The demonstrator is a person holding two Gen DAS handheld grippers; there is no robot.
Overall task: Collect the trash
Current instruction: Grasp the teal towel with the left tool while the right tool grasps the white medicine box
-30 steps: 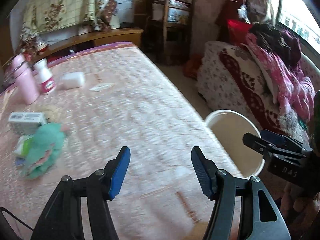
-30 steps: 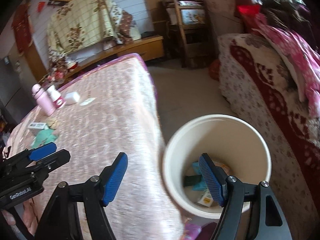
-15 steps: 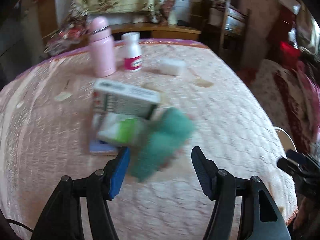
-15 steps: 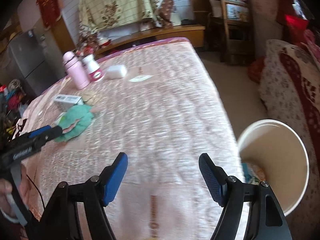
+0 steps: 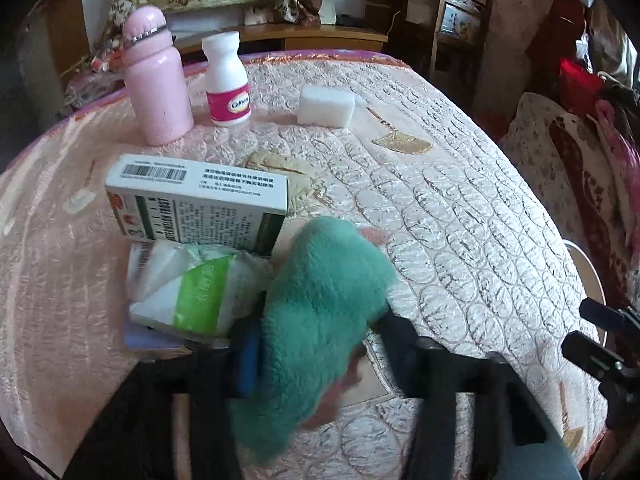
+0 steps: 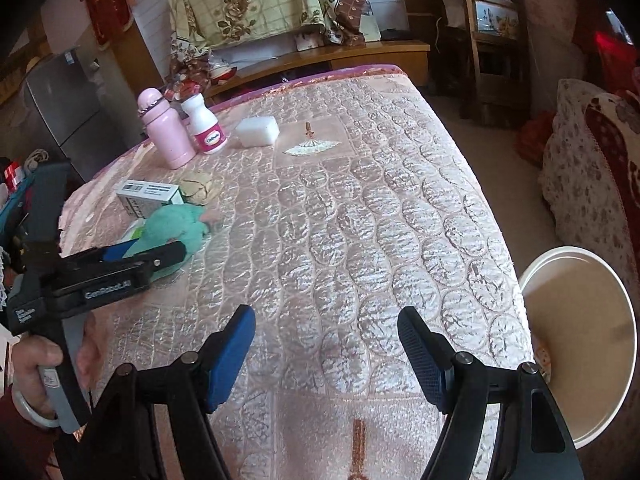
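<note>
The pink quilted cloth-covered bench (image 6: 360, 208) fills both views, and everything else is placed from it. Off its right edge, down on the floor, stands the round cream plastic bin (image 6: 580, 344), its mouth open upward and well apart from the clutter. Near the bench's far left corner a tall pink flask (image 5: 156, 80) and a white pill bottle with a magenta label (image 5: 228, 80) stand upright side by side, with a white foam block (image 5: 326, 106) just to their right. Closer in on the left side sits a white-and-green cardboard medicine box (image 5: 196, 204), a white and lime-green soft packet (image 5: 188, 284) touching its near side, and against that the fluffy teal plush cloth (image 5: 324, 304), the piece being collected now. The left gripper (image 5: 316, 348) has just been closing on it: its fingers (image 5: 246, 356) sit either side of the plush, part-way closed and pressing into the pile, so the grab looks made or all but made. The right gripper (image 6: 326, 354) hovers over the bench's near edge, fingers wide apart with nothing between them. The step in hand is seizing the cloth; next it likely needs lifting clear of the packet and carrying across the bench to the bin without dragging its neighbours.
</note>
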